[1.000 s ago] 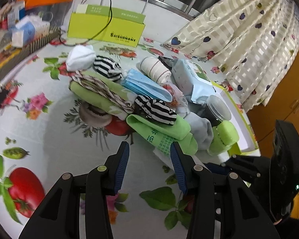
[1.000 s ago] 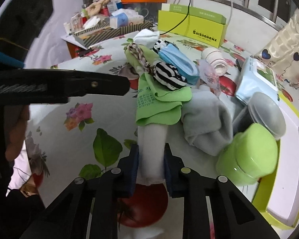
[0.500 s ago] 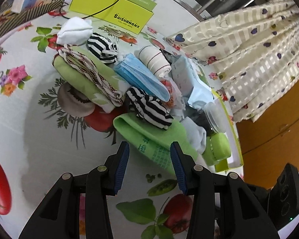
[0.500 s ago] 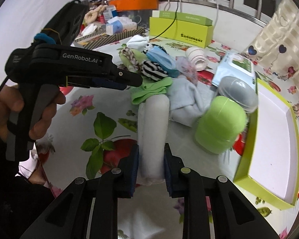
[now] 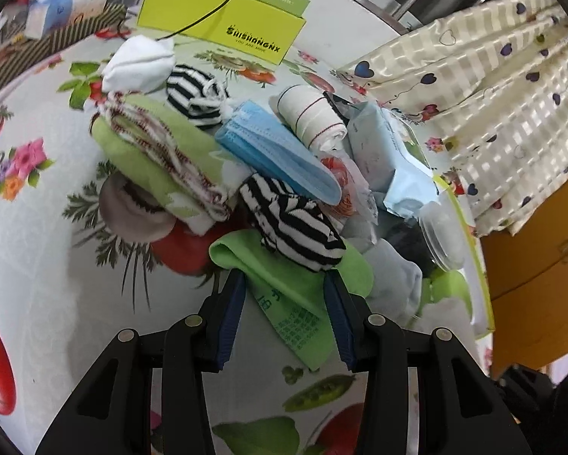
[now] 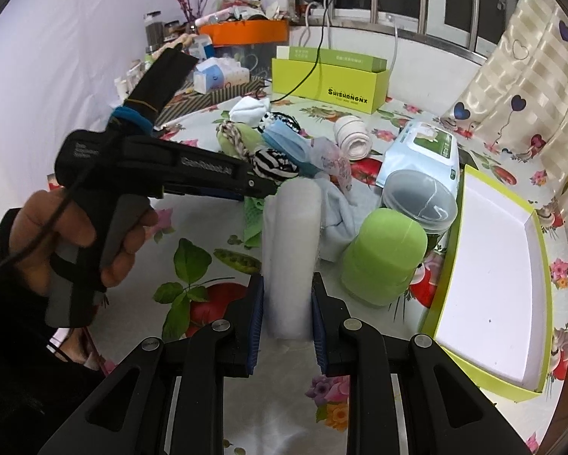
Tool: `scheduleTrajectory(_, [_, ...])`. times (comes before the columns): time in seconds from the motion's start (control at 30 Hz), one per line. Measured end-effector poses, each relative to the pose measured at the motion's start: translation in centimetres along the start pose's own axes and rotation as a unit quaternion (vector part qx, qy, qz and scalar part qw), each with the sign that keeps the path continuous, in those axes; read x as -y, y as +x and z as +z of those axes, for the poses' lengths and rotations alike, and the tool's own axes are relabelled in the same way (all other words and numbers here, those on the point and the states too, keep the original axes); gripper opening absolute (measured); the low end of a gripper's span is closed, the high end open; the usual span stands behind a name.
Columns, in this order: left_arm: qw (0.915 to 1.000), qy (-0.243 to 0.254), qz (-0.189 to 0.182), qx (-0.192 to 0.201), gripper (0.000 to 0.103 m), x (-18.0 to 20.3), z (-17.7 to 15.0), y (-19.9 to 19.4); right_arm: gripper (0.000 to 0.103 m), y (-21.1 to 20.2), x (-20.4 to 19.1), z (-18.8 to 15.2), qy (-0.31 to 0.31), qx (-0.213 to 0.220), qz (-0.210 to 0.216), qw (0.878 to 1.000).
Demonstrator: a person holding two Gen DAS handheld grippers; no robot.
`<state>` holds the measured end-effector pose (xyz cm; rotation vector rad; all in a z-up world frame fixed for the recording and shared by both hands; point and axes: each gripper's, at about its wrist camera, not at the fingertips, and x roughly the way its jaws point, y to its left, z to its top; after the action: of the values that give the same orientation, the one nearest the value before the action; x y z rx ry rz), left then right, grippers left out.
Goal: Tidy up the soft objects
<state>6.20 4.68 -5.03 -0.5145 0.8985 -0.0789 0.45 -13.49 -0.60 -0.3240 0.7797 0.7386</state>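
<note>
A pile of soft things lies on the flowered tablecloth. My left gripper (image 5: 284, 280) is open, and a corner of the folded green cloth (image 5: 284, 292) lies between its fingers without being pinched. A black-and-white striped sock (image 5: 291, 227) rests on that cloth. Behind it are blue face masks (image 5: 276, 155), a green towel with a braided cord (image 5: 151, 144), a white sock (image 5: 140, 62) and a rolled white sock (image 5: 310, 121). My right gripper (image 6: 287, 284) is shut on a white rolled cloth (image 6: 289, 235), held upright above the table. The left gripper (image 6: 261, 189) and the hand (image 6: 75, 235) holding it show in the right wrist view.
A green tub (image 6: 382, 258) and a grey-lidded tub (image 6: 420, 197) stand by an open yellow-green tray (image 6: 488, 265) on the right. A wipes pack (image 6: 420, 155) and a pale grey cloth (image 6: 337, 212) lie nearby. A yellow-green box (image 6: 344, 83) and clutter line the back; a curtain hangs at the right.
My left gripper has moved in and down until its fingers straddle the green cloth. My right gripper has risen and drawn back from the pile with the white roll.
</note>
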Motion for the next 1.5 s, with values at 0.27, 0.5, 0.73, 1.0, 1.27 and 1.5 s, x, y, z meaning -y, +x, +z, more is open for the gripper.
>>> scheduleTrajectory(0.27, [0.9994, 0.024, 0.024, 0.010, 0.015, 0.1, 0.0, 0.5, 0.022, -0.4, 0.3, -0.1, 0.005, 0.005, -0.004, 1.000])
scheduleTrajectory(0.5, [0.9981, 0.048, 0.030, 0.022, 0.008, 0.2, -0.8, -0.7, 0.022, -0.7, 0.6, 0.0, 0.008, 0.011, -0.009, 1.000])
scheduleTrajectory(0.73, [0.9951, 0.067, 0.036, 0.064, 0.006, 0.4, -1.3, -4.5, 0.022, -1.2, 0.6, 0.5, 0.007, 0.024, -0.012, 1.000])
scheduleTrajectory(1.0, [0.9920, 0.077, 0.030, 0.095, 0.005, 0.6, -1.0, -7.5, 0.022, -2.0, 0.2, 1.3, 0.003, 0.039, -0.013, 0.999])
scheduleTrajectory(1.27, [0.9934, 0.095, 0.054, 0.035, 0.048, 0.5, -2.2, -4.0, 0.022, -1.9, 0.0, 1.2, 0.002, 0.036, -0.011, 0.999])
scheduleTrajectory(1.5, [0.9831, 0.163, 0.079, 0.027, 0.055, 2.2, -2.6, -1.8, 0.022, -1.7, 0.2, 1.3, 0.005, 0.035, -0.011, 0.999])
